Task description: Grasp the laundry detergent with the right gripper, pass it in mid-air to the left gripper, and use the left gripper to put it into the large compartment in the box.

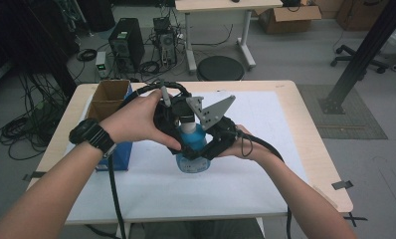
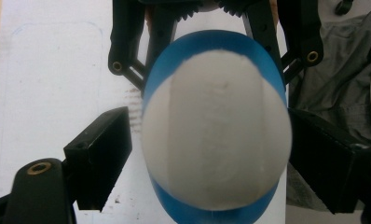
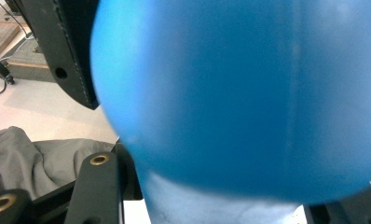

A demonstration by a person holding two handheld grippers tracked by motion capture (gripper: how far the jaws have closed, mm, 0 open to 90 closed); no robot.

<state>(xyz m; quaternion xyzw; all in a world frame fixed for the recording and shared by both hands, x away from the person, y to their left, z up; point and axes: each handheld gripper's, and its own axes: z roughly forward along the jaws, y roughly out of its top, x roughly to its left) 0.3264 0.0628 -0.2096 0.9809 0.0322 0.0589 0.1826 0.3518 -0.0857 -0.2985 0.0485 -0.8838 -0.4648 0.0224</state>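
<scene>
A blue bottle [image 1: 192,149] with a white cap stands upright on the white mat [image 1: 265,164] at the table's middle. My right gripper [image 1: 202,149] comes in from the right and is shut on the bottle's body. In the right gripper view the blue bottle [image 3: 239,93] sits right against the camera, above the right gripper [image 3: 221,200]. My left gripper [image 1: 183,117] hangs over the bottle's top, pointing down. In its own view, the left gripper [image 2: 216,158] is open, with a jaw on each side of the white cap [image 2: 216,130] and a narrow gap at the left.
An open cardboard box [image 1: 109,97] stands on a blue box [image 1: 122,149] at the table's left, close to my left forearm. The mat covers most of the wooden table [image 1: 305,114]. A computer tower [image 1: 127,42] and a round stool [image 1: 220,68] stand on the floor beyond.
</scene>
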